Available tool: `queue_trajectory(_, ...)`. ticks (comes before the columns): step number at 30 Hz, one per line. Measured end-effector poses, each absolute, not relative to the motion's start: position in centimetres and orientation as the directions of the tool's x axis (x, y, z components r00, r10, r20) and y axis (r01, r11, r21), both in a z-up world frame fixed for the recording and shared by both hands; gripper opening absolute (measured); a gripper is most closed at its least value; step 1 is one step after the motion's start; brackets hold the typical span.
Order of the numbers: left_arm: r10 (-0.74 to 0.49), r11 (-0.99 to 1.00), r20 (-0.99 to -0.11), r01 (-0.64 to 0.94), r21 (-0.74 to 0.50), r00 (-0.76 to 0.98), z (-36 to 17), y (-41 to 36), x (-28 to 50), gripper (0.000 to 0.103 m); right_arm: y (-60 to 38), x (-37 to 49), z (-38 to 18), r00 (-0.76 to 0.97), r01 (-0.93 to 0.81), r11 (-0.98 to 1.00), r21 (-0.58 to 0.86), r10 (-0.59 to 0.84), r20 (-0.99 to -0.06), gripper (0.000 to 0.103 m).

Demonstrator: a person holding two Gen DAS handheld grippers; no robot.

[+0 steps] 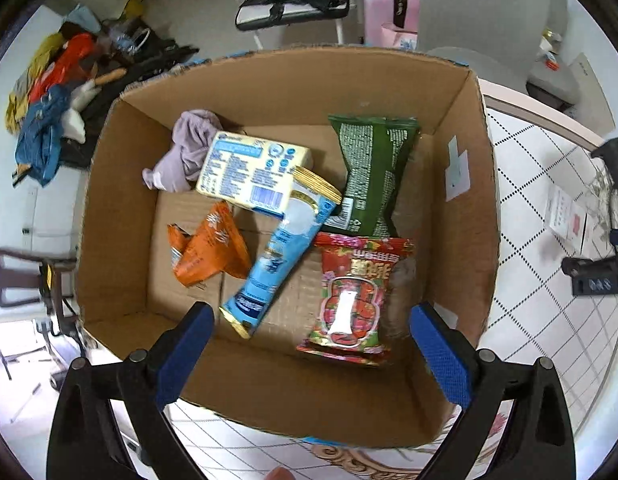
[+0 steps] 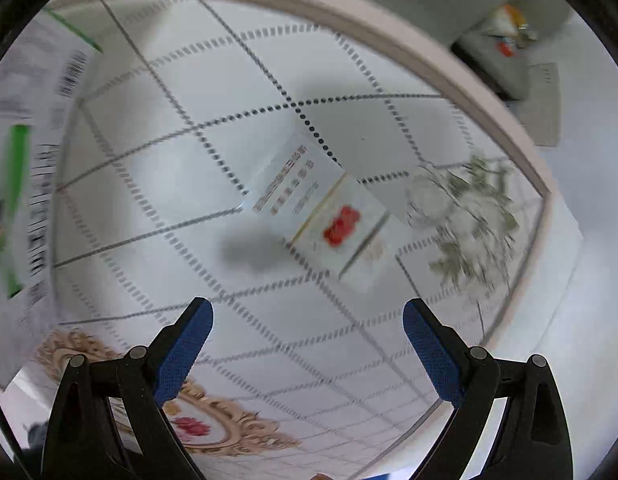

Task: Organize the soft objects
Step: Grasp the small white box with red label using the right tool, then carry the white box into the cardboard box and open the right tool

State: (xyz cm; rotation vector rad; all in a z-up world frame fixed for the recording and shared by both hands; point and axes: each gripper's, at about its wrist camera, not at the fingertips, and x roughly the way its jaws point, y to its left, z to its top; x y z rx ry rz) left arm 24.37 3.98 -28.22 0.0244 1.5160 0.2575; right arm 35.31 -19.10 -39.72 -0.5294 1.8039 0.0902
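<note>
Print on the red packet (image 1: 355, 296) is unreadable; both hand-held grippers, left (image 1: 311, 320) and right (image 2: 307, 320), gape wide, empty.

Box: I see the open brown cardboard box (image 1: 269, 92) on the white diamond-patterned round table (image 1: 529, 208).
Inside, far left: crumpled lilac cloth (image 1: 185, 152), under the pale yellow carton (image 1: 249, 168).
Inside, far right: green crinkled snack bag (image 1: 369, 172).
Inside, near right: red printed snack bag (image 1: 357, 292).
Right of box: small white card (image 2: 321, 208) on the table.

Each gripper, left (image 1: 311, 334) and right (image 2: 307, 330), is built of black angular arms studded with round grey rivets behind the fingers (image 1: 185, 354), which are faced with textured blue pads (image 2: 433, 350).
</note>
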Motion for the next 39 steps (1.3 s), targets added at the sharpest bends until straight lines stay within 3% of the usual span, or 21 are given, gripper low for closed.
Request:
queue_trajectory(3, 0.214, 0.965, -0.976, -0.159, 0.207, 0.029, -28.7, 3.4, 24.8, 0.1, -19.6, 36.9, -41.8, -0.189, -0.455, 0.858, -0.239, -0.355, -0.916, 0.098)
queue_trajectory(7, 0.224, 0.964, -0.975, -0.154, 0.219, 0.015, -29.4, 2.4, 25.5, 0.1, -20.3, 37.8, -43.4, -0.235, -0.509, 0.845, -0.163, -0.319, -0.918, 0.099)
queue_trajectory(10, 0.215, 0.966, -0.976, -0.153, 0.209, 0.021, -29.3, 1.7, 25.7, 0.1, -21.9, 38.4, -43.6, -0.31, -0.438, 0.895, -0.09, -0.244, -0.919, 0.098)
queue_trajectory(12, 0.209, 0.968, -0.978, -0.148, 0.203, 0.024, -29.1, 1.3, 25.7, 0.1, -22.9, 38.3, -43.3, -0.356, -0.363, 0.931, -0.03, -0.168, -0.919, 0.084)
queue_trajectory(16, 0.208, 0.971, -0.977, -0.131, 0.202, 0.035, -28.8, 0.6, 25.7, 0.1, -24.2, 37.1, -42.8, -0.445, -0.193, 0.978, 0.081, -0.013, -0.895, 0.08)
queue_trajectory(18, 0.207, 0.971, -0.978, -0.129, 0.2, 0.04, -28.6, 0.5, 25.7, 0.1, -24.3, 36.8, -41.9, -0.419, -0.171, 0.979, 0.114, 0.033, -0.907, 0.081)
queue_trajectory(21, 0.21, 0.97, -0.977, -0.133, 0.203, 0.043, -28.3, 0.5, 25.5, 0.1, -24.1, 36.5, -40.5, -0.314, -0.251, 0.968, -0.003, -0.085, -0.946, 0.082)
queue_trajectory(27, 0.216, 0.969, -0.976, -0.134, 0.209, 0.037, -28.1, 0.5, 24.7, 0.1, -24.2, 37.9, -39.9, -0.205, -0.135, 0.99, -0.031, -0.059, -0.977, 0.081)
queue_trajectory(28, 0.217, 0.968, -0.975, -0.134, 0.211, 0.037, -28.1, 0.6, 24.5, 0.1, -24.1, 38.1, -39.5, -0.19, -0.107, 0.994, -0.031, -0.051, -0.98, 0.08)
queue_trajectory(30, 0.212, 0.969, -0.977, -0.14, 0.205, 0.035, -28.0, 0.9, 24.2, 0.1, -23.4, 37.7, -38.8, -0.181, -0.088, 0.995, -0.035, -0.051, -0.982, 0.064)
queue_trajectory(35, 0.163, 0.978, -0.986, -0.134, 0.159, 0.023, -28.0, 1.9, 23.2, 0.1, -21.9, 34.0, -38.1, -0.219, -0.055, 0.998, -0.021, -0.033, -0.975, 0.063)
queue_trajectory(39, 0.179, 0.978, -0.983, -0.118, 0.173, 0.041, -27.2, 2.7, 22.2, 0.1, -22.0, 31.5, -34.5, -0.173, 0.018, 0.997, 0.08, 0.082, -0.982, 0.062)
